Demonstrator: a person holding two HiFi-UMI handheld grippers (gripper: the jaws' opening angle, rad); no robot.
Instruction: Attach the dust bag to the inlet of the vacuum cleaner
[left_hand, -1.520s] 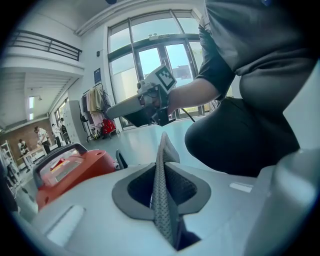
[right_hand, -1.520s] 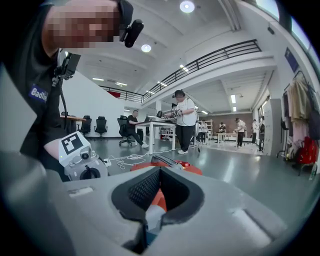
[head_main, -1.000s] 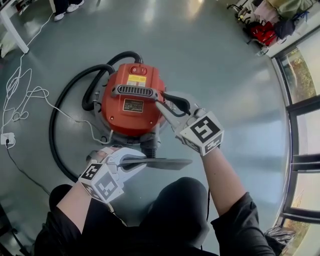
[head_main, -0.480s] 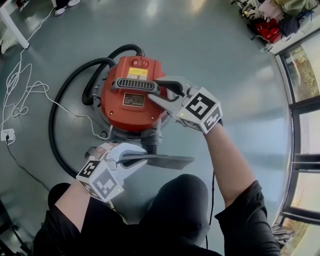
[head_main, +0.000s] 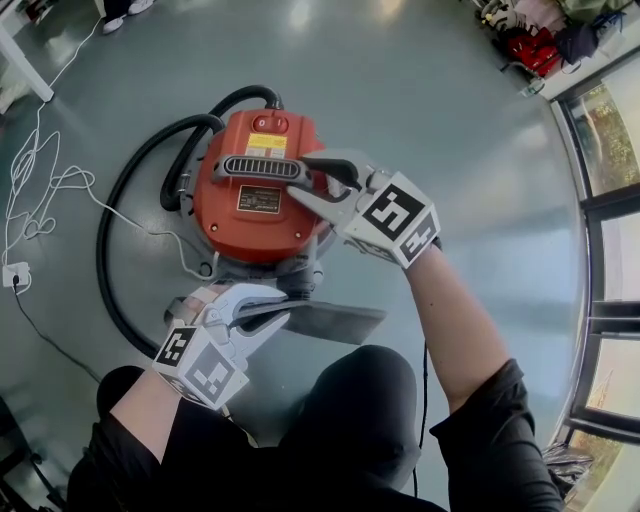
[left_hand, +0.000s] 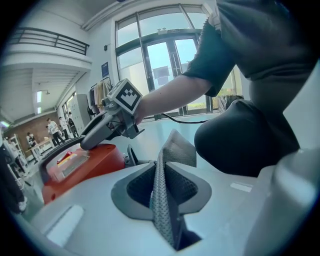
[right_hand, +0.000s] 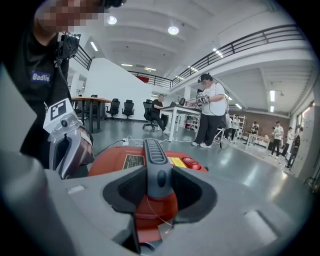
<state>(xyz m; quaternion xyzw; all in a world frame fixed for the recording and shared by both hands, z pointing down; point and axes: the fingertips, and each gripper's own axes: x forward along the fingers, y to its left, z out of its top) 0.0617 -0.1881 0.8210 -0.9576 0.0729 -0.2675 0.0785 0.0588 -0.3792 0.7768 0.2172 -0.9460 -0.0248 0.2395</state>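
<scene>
A red drum vacuum cleaner (head_main: 255, 205) stands on the floor with a grey carry handle (head_main: 262, 168) across its lid. My right gripper (head_main: 314, 180) is at the handle's right end. Its jaws stand wide on either side of the handle (right_hand: 155, 160), which fills the gap between them. My left gripper (head_main: 272, 312) hovers just in front of the vacuum. It is shut on the edge of a flat grey dust bag (head_main: 335, 322), though the jaws are easing open slightly. The bag's mesh fabric (left_hand: 162, 185) stays pinched between the pads and sticks out rightward.
A black hose (head_main: 118, 250) loops around the vacuum's left side. A white cable (head_main: 50, 190) trails left to a power strip (head_main: 8, 275). My knees (head_main: 360, 400) are close behind the bag. Several people, desks and chairs (right_hand: 165, 112) are far off in the right gripper view.
My right gripper moved up and left from the vacuum's right flank onto the carry handle, and its jaws spread wider. The left gripper and bag stayed put.
</scene>
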